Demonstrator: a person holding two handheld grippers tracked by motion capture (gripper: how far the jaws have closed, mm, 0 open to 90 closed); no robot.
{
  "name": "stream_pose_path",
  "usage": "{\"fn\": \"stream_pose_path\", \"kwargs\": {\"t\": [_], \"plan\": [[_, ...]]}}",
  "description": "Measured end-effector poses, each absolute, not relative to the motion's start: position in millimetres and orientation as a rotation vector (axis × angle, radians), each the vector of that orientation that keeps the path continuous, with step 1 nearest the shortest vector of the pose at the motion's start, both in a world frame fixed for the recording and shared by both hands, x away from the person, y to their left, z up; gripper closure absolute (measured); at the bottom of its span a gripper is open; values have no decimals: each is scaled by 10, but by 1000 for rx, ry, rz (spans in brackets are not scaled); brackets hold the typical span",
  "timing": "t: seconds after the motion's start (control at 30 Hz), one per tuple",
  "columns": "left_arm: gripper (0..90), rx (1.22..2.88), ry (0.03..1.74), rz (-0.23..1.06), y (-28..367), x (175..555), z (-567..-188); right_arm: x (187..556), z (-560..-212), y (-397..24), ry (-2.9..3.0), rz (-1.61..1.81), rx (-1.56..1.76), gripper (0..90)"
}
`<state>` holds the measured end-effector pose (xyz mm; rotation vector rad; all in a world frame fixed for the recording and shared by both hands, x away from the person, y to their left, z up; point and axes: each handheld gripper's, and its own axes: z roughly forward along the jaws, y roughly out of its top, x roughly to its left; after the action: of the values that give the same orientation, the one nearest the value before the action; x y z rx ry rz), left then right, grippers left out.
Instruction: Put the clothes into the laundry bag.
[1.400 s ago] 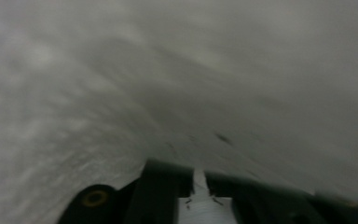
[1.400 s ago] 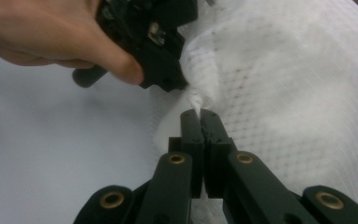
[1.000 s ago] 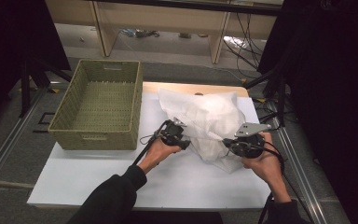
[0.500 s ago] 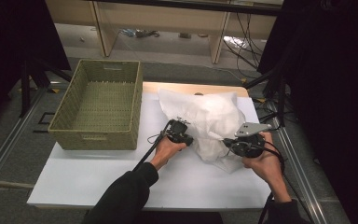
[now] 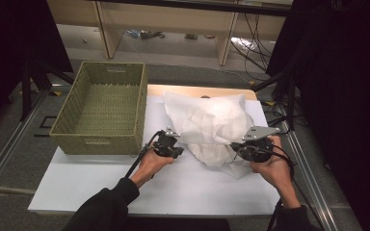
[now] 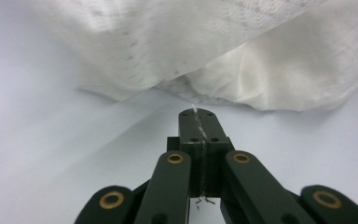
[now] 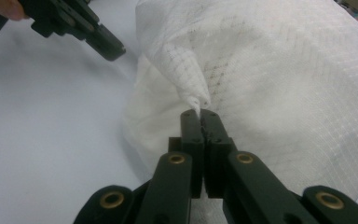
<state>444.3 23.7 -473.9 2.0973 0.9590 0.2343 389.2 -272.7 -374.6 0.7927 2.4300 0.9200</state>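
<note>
A crumpled white mesh cloth [image 5: 212,125] lies heaped on the white table [image 5: 173,187]. My right gripper [image 5: 233,147] is at its right front, shut on a pinched-up corner of the cloth [image 7: 270,70], which rises into a peak at the jaw tips [image 7: 199,114]. My left gripper [image 5: 178,151] sits low on the table at the cloth's left front edge. Its jaws have just been closing and now meet [image 6: 196,114], with only a stray white fibre at the tip. The cloth's hem [image 6: 214,56] hangs just ahead of them, apart. The left gripper [image 7: 112,49] also appears in the right gripper view.
A green woven basket [image 5: 96,144] stands empty on the table's left side, close beside the left hand. Bare white tabletop spreads in front of both hands. Shelving and cables are on the floor beyond the far edge, and dark curtains hang at both sides.
The left gripper reached in at the cloth's edge, then drew back a little toward the left and the near side. The right gripper and its pinched corner stayed put.
</note>
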Motion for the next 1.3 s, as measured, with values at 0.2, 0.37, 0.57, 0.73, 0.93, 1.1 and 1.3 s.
{"fn": "stream_pose_path", "kwargs": {"t": [0.2, 0.37, 0.57, 0.73, 0.93, 1.1, 1.3], "plan": [[697, 2095, 950, 174, -80, 4603, -4749, 3893, -3741, -2683, 2438, 922, 807, 900], [865, 2038, 953, 100, -474, 4727, -4771, 3888, -3742, -2704, 2429, 916, 796, 900], [866, 2070, 890, 188, -886, 4827, -4742, 3889, -3719, -2722, 2429, 930, 780, 900], [720, 2075, 937, 179, -642, 4853, -4798, 3894, -3746, -2743, 2446, 928, 787, 900], [546, 2112, 931, 209, -177, 4692, -4632, 3891, -3732, -2737, 2439, 927, 789, 900], [672, 2134, 1012, 206, -46, 4703, -4740, 3894, -3729, -2736, 2433, 921, 787, 900], [506, 2100, 1111, 247, -320, 4806, -4851, 3897, -3732, -2735, 2429, 920, 783, 900]]}}
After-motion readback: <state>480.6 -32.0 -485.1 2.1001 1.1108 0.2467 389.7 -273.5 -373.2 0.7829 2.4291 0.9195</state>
